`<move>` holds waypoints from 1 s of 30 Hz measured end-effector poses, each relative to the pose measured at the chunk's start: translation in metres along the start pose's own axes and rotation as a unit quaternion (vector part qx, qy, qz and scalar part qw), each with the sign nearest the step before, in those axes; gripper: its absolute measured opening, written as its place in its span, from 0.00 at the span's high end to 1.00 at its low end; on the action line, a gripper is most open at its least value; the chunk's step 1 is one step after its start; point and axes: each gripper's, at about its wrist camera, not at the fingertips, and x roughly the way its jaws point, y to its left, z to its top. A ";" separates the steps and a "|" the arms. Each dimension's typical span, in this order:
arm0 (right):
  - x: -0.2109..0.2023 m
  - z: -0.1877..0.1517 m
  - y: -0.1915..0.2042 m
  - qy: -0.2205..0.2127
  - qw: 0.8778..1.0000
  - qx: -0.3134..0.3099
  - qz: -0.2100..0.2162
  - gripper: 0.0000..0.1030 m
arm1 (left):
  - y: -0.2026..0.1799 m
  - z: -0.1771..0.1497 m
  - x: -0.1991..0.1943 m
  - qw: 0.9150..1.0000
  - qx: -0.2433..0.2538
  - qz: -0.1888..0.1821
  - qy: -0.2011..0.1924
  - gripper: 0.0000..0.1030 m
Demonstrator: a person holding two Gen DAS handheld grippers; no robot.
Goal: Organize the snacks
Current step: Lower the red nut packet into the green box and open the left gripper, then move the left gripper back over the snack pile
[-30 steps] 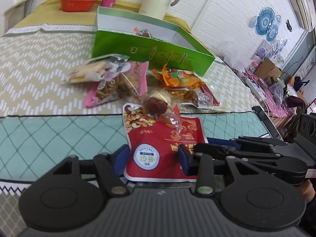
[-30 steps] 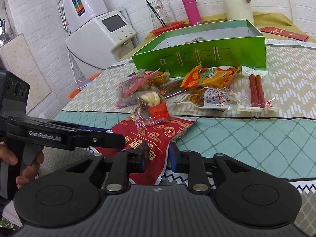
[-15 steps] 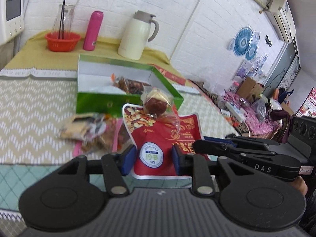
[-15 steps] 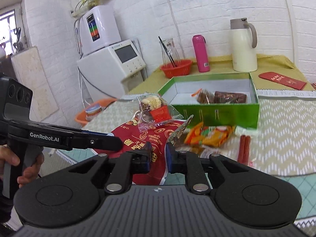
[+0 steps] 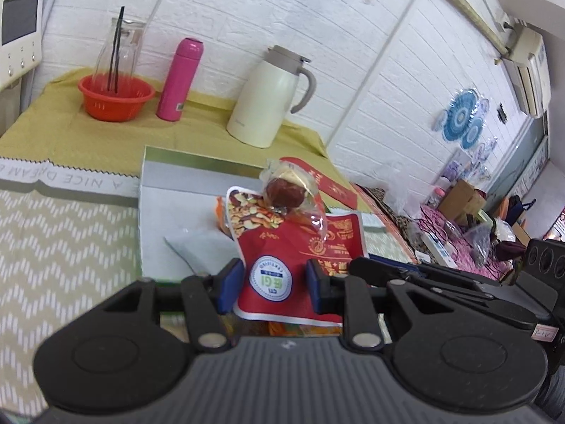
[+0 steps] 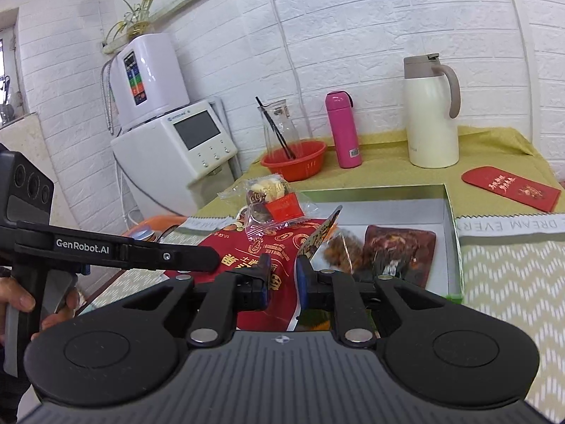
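Both tongs carry one thing between them: a flat red packet of nuts [image 5: 300, 247], and the coming move turns on where the green box [image 6: 453, 247] lies from it. The left tongs [image 5: 275, 284] are clamped on the packet's near edge, one blue pad on each side of the round blue-and-white sticker. The right tongs [image 6: 282, 277] are pressed together on the packet's right-hand edge [image 6: 275, 247], which stands up between their pads. A small clear-wrapped sweet [image 5: 286, 190] rides loose on the far end of the packet, touching it and held by neither pair of tongs. The packet's long axis runs straight away from the left tongs, so its far end leads towards the box. The box lies ahead of and below both tongs, its open white floor [image 5: 183, 212] showing beyond the packet. From the right tongs, two brown snack packets [image 6: 399, 251] already lie on the floor ahead and to the right, leaving the bare part ahead and to the left. My judgement is that the packet should be lowered forward and kept level, or the loose sweet may slide off short of the box. The tabletop [image 6: 512, 282] with the zigzag cloth lies beside the box to the right.
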 end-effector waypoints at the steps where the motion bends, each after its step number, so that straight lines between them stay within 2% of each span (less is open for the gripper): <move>1: 0.008 0.002 -0.004 0.000 1.000 0.002 0.000 0.72 | 0.005 0.005 0.006 1.000 -0.004 0.002 -0.001 0.77; 7: 0.052 0.014 -0.026 0.005 1.000 0.020 0.005 0.72 | 0.036 0.028 0.042 1.000 -0.026 0.015 0.001 0.77; 15: 0.094 0.011 -0.042 0.033 0.999 0.032 0.003 0.72 | 0.069 0.035 0.077 0.999 -0.038 0.034 0.019 0.77; 16: 0.098 0.011 -0.043 0.037 0.999 0.033 0.003 0.72 | 0.073 0.036 0.079 0.998 -0.039 0.038 0.018 0.74; 17: 0.103 0.010 -0.044 0.041 0.999 0.033 0.004 0.72 | 0.075 0.036 0.082 0.998 -0.038 0.045 0.014 0.58; 18: 0.106 0.010 -0.044 0.046 0.998 0.031 0.005 0.68 | 0.077 0.037 0.083 0.998 -0.035 0.054 0.005 0.43; 19: 0.109 0.009 -0.043 0.055 0.998 0.024 0.005 0.64 | 0.077 0.037 0.082 0.998 -0.028 0.046 -0.013 0.24; 20: 0.113 0.009 -0.041 0.060 0.998 0.010 0.001 0.62 | 0.074 0.037 0.080 0.998 -0.016 0.057 -0.025 0.18; 21: 0.114 0.008 -0.038 0.059 0.998 -0.005 -0.004 0.43 | 0.069 0.037 0.079 0.996 -0.002 0.081 -0.033 0.16; 22: 0.114 0.007 -0.034 0.059 0.998 -0.019 -0.009 0.02 | 0.065 0.038 0.078 0.994 0.012 0.098 -0.039 0.14; 26: 0.111 0.002 -0.026 0.035 0.998 -0.057 -0.011 0.00 | 0.063 0.040 0.076 0.993 0.023 0.114 -0.035 0.14; 30: 0.111 0.003 -0.024 0.042 0.997 -0.063 -0.014 0.00 | 0.061 0.039 0.070 0.990 0.028 0.129 -0.038 0.14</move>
